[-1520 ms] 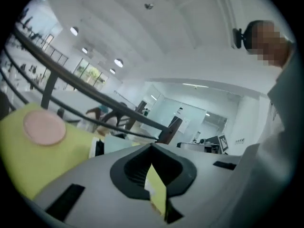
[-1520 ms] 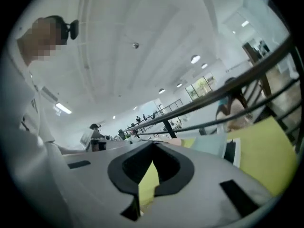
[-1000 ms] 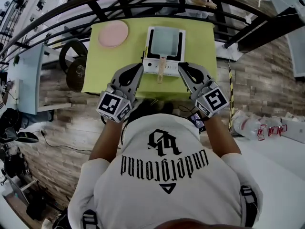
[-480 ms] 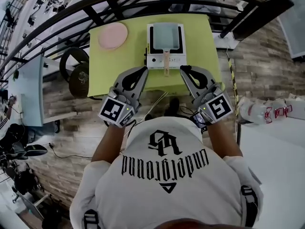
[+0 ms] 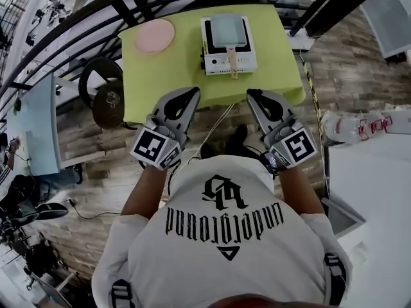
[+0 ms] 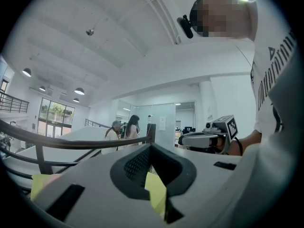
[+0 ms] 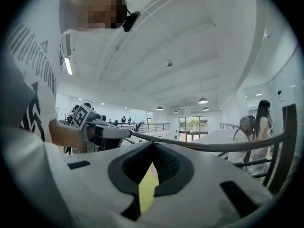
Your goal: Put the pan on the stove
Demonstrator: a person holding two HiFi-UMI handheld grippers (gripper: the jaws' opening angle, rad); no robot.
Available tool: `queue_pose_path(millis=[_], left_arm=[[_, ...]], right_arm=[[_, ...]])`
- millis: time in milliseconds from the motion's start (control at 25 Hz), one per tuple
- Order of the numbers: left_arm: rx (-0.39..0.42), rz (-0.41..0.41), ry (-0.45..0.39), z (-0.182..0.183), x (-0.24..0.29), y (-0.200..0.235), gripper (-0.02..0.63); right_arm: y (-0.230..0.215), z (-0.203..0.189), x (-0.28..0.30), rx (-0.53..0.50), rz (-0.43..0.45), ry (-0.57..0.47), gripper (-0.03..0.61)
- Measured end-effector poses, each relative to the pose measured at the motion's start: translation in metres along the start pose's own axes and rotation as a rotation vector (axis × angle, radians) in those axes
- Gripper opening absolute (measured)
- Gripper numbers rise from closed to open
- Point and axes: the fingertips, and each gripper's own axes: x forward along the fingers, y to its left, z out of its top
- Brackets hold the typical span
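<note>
On the person's white T-shirt (image 5: 225, 265), the word "underground" is printed in black gothic letters, seen upside down from the head view, with an emblem on one side of it and a small triangle on the other. Black-and-white square markers are carried on the cube of each gripper; no other writing can be read.

At the far edge of the green desk (image 5: 173, 76), the pan (image 5: 228, 28) is seated on the white stove (image 5: 247, 47), its wooden handle laid over the stove's front towards the near edge. A pink plate (image 5: 154, 35) is set by the far left corner.

The left gripper (image 5: 192, 91) and the right gripper (image 5: 251, 94) are both held with jaws pressed together and nothing between them, tips at the desk's near edge.

Compared with a second ago, the grippers are drawn back: then their tips flanked the stove's front, now they are well apart from it. The pan is unmoved on the stove, and the jaws are closed as before.
</note>
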Motion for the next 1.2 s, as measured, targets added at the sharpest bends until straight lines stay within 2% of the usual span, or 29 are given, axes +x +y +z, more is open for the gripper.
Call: queue_pose_path(millis=[240,480,880,1200], left_arm=[[0.008,-0.010,-0.010,0.002,-0.016,-0.039,0.005],[0.003,0.014,-0.020,0.001,-0.014,-0.089,0.005],[-0.031,0.049,-0.001,-0.020,-0.012,-0.191,0.005],[-0.042,0.071,-0.003,-0.025,-0.030,-0.224,0.005]], right_arm=[[0.016,0.007,-0.043,-0.016,-0.013,-0.008,-0.002],[0.021,0.007,-0.087,-0.019,0.035,-0.007,-0.002],[0.035,-0.012,-0.183,0.006,0.094,0.006,-0.003],[0.052,-0.017,-0.213,0.030,0.104,0.011,-0.003]])
